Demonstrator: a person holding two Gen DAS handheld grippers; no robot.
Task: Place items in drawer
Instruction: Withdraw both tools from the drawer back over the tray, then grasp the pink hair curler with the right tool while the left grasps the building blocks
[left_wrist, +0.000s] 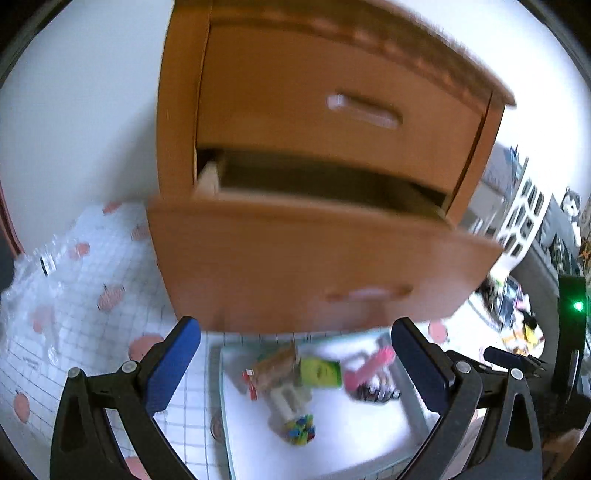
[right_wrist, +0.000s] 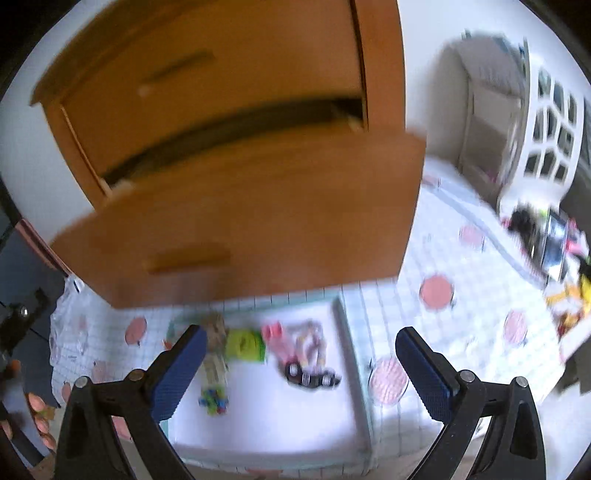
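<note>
Looking along the left gripper (left_wrist: 295, 365), I see its blue-padded jaws spread wide with nothing between them. Straight ahead stands a small wooden cabinet (left_wrist: 177, 122) on a surface covered by a white grid-patterned cloth with pink round spots (left_wrist: 92, 332). Its upper drawer (left_wrist: 332, 110) is shut; its lower drawer (left_wrist: 314, 258) is pulled out, the dark inside showing above its front panel. Below the drawer front, between the jaws, lies a shallow white tray (left_wrist: 351, 435) holding the items: a green packet (left_wrist: 320, 372), a pink object (left_wrist: 369, 365), a brownish packet (left_wrist: 275, 365), a clear tube with coloured bits at its end (left_wrist: 295, 421) and a dark patterned thing (left_wrist: 376, 393). All is blurred. Crumpled clear plastic (left_wrist: 40, 273) lies off to the left on the cloth.

From the right gripper (right_wrist: 301, 369), the jaws likewise stand wide apart and empty. The same cabinet (right_wrist: 380, 66) fills the upper part of the view, its lower drawer (right_wrist: 240, 221) out over the near edge of the tray (right_wrist: 351, 369). In the tray sit the green packet (right_wrist: 245, 345), the pink object (right_wrist: 275, 338), the tube with coloured bits (right_wrist: 213, 398) and the dark patterned thing (right_wrist: 312, 376), none of them in the drawer. A white lattice basket (right_wrist: 550, 136) stands far right, beyond the cloth (right_wrist: 461, 314).
</note>
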